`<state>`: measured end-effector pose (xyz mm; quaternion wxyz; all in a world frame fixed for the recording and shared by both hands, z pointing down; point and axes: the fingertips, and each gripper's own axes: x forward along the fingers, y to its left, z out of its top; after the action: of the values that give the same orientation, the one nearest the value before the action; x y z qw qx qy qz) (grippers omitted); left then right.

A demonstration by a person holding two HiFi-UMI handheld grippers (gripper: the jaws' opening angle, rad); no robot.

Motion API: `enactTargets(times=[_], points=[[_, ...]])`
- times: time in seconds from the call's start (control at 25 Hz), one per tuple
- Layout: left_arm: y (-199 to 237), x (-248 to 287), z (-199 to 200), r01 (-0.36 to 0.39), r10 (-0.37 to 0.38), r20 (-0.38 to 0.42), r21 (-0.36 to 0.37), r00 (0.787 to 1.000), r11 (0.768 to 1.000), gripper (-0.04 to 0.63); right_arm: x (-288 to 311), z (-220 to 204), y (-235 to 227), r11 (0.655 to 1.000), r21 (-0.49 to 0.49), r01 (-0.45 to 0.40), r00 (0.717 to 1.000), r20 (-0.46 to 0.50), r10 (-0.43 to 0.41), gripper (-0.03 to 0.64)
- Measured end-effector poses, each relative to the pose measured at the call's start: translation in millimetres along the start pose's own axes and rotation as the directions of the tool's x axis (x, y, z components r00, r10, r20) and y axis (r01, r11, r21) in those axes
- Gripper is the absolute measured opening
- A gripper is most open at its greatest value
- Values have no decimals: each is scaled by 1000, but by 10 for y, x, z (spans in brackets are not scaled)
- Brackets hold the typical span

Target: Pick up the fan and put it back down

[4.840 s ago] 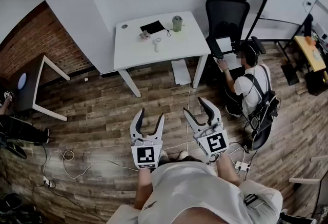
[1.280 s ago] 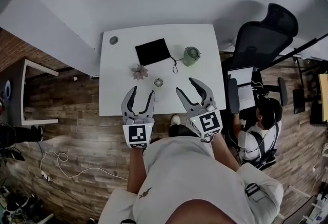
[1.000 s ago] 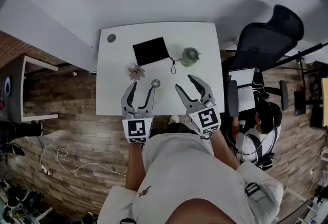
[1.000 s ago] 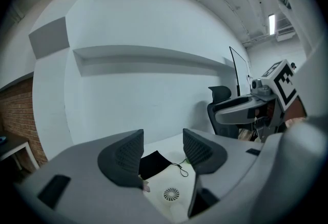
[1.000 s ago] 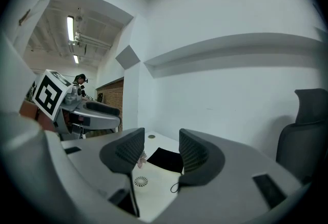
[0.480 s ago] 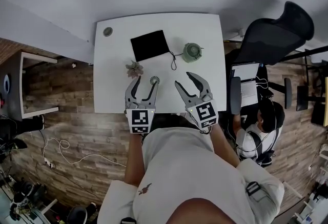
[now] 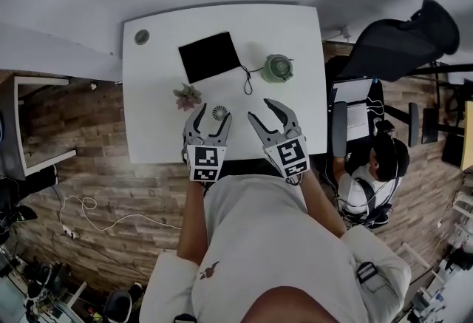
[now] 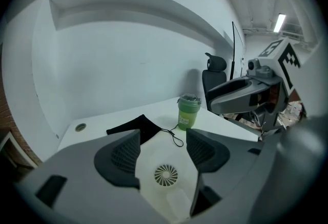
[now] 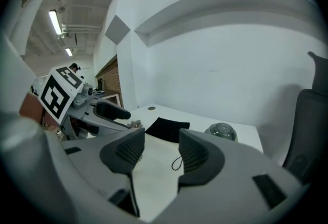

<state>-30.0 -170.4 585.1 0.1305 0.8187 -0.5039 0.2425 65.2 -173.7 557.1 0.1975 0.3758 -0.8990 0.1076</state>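
Observation:
A small white fan (image 7: 219,113) with a round grille lies on the white table (image 7: 295,33) near its front edge. My left gripper (image 7: 212,116) hangs low over it, one jaw on each side of the fan head. In the left gripper view the fan (image 8: 166,175) shows between the opening jaws of the left gripper (image 8: 163,138), and the pads do not touch it. My right gripper (image 7: 264,113) is just to the right, open, with nothing between its fingers. Only table and a cord loop lie ahead of the right gripper (image 9: 161,141).
Behind the fan are a black pouch (image 7: 211,56) with a cord, a green lidded cup (image 7: 278,68) and a small plant (image 7: 187,97). A black office chair (image 7: 399,41) stands at the table's right. A person (image 7: 373,166) sits beside a laptop (image 7: 355,114).
Both grippers have sunk and moved forward over the table's front edge. The left jaws, narrower before, now stand apart on either side of the fan.

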Motion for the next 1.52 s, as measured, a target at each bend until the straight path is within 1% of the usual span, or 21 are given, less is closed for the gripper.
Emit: enactTargets(times=[0.32,0.64,1.28,1.44,1.52], points=[[17,250,-397,48,-53,-95,-46,994,998,293,223,-281,32,1000,19,-6,996,-87,8,212],[-30,479,-731,103,-114,-180,-72,977,992,318,378,-520,37,999,42,-2,988,-152,9,212],[-134,706,-1255,145,-170,-319,-103,932,984,380,407,-750,117,998,62,7,978,-209,6,212],[-131,740,-1380,137,-164,-355,-103,920,985,382,397,-771,139,998,62,12,977,-213,2,212],[-133,746,-1417,136,-164,-368,-101,915,985,371,389,-771,145,998,62,15,977,-214,-1,212]])
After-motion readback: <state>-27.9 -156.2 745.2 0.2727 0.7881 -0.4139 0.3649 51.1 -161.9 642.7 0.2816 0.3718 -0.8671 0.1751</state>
